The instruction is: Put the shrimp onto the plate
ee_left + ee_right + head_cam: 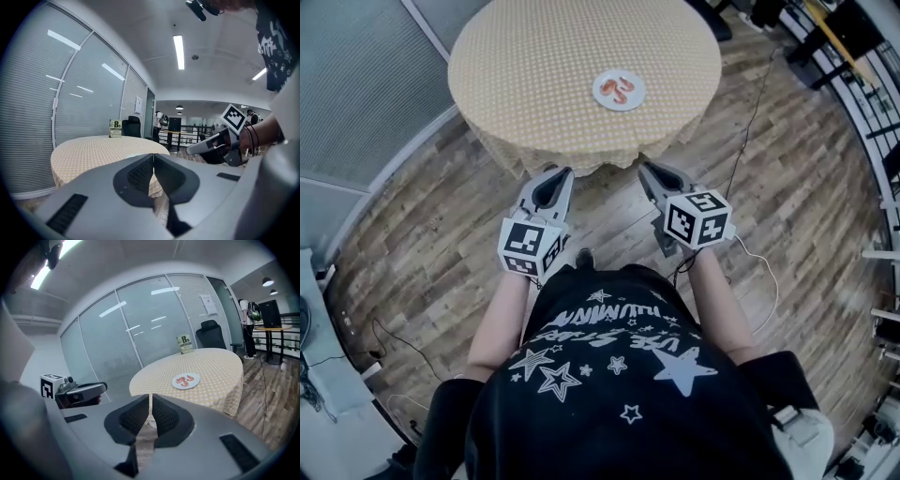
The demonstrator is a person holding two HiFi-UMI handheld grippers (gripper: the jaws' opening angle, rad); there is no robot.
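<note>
Shrimp [619,90], orange and curled, lie on the small white plate [636,97], which sits about 4 o'clock from the centre of the round table [525,75]. The table has a yellow dotted cloth, and from the person the plate is at 12 o'clock, well apart. The left gripper [560,172] and right gripper [645,167] are held low near the body, short of the table edge. Each has its tongs pressed together with nothing between them.

The task looks done or not under way. Risks from here, as I judge them:
- Reaching in with tongs this narrow could nudge the plate or roll a shrimp off it
- The draped cloth could catch on a jaw and drag the plate

The right gripper view shows the plate, plus a small sign card [184,344] at the table's far edge. The left gripper view shows the card too, but I cannot make out the plate there. The head view cuts the card off
</note>
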